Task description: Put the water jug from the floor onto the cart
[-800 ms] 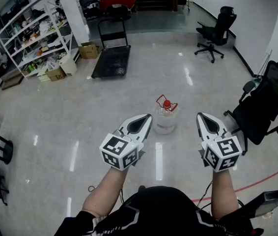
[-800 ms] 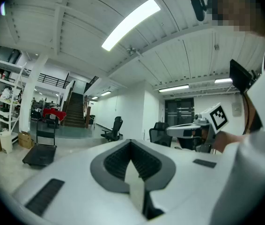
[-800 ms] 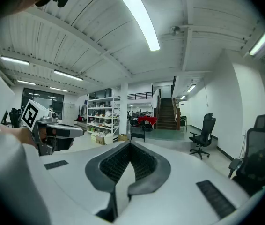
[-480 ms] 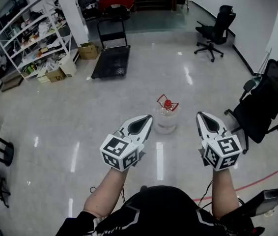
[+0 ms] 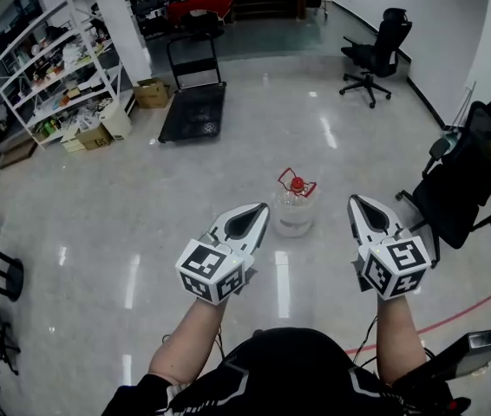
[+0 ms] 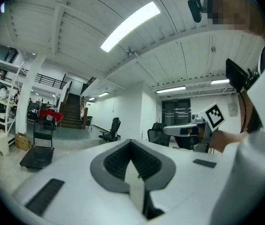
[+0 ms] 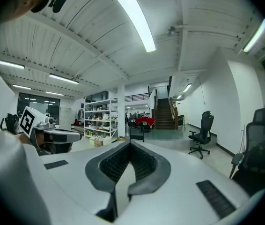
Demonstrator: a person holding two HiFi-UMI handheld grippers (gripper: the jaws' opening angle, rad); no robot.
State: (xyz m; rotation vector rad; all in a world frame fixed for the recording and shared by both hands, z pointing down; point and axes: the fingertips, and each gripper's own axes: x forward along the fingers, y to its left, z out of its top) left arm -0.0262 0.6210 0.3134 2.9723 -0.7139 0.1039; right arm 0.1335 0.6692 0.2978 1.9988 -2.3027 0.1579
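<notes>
Head view is showing nothing done yet; the water jug (image 5: 295, 203) is sitting mid-floor (image 5: 141, 232), well apart from the cart (image 5: 192, 111); I'm holding left gripper (image 5: 257, 212) and right gripper (image 5: 360, 211) closed tight, empty, near it.

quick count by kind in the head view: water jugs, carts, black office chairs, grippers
water jug: 1
cart: 1
black office chairs: 2
grippers, left gripper and right gripper: 2
total: 6
</notes>
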